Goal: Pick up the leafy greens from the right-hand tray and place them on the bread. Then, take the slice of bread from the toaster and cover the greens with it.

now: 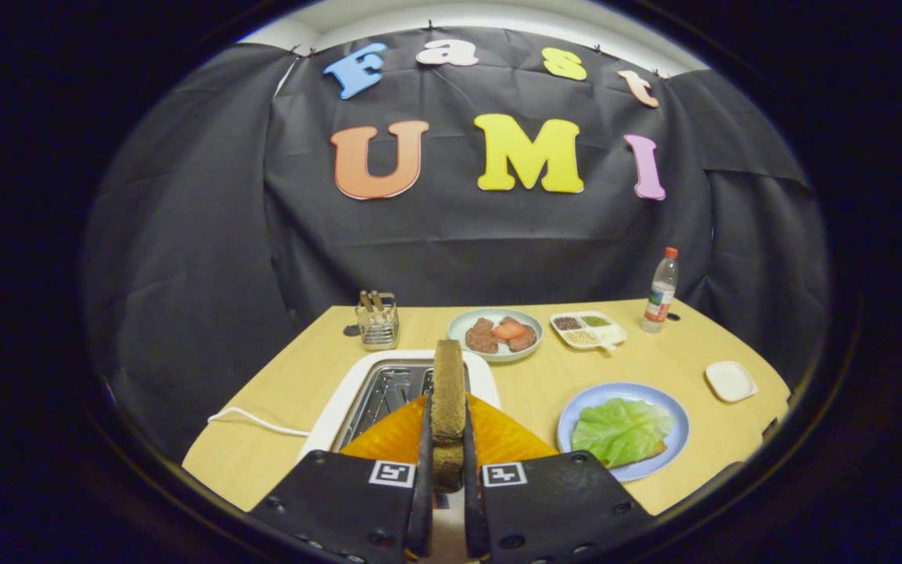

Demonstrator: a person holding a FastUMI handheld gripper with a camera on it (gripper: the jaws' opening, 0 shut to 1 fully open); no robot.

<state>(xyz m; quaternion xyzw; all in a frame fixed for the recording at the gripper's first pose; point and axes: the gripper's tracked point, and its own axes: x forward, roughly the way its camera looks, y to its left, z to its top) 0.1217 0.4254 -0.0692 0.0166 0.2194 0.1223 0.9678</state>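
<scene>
My gripper [448,439] is shut on a slice of brown bread [449,388], which stands on edge between the two black fingers and rises above the white toaster [357,395]. The toaster's open slots [388,392] lie just beyond and left of the fingers. To the right of the fingers a blue plate [674,439] holds a leafy green [619,429] spread over another slice of bread, whose crust [658,449] peeks out at the leaf's right edge.
Farther back on the wooden table [537,384] are a pale green plate of meat and tomato [496,335], a white divided tray of seasonings [588,330], a wire holder [377,321], a water bottle [661,291] and a small white dish [730,381]. A white cord [251,421] trails left of the toaster.
</scene>
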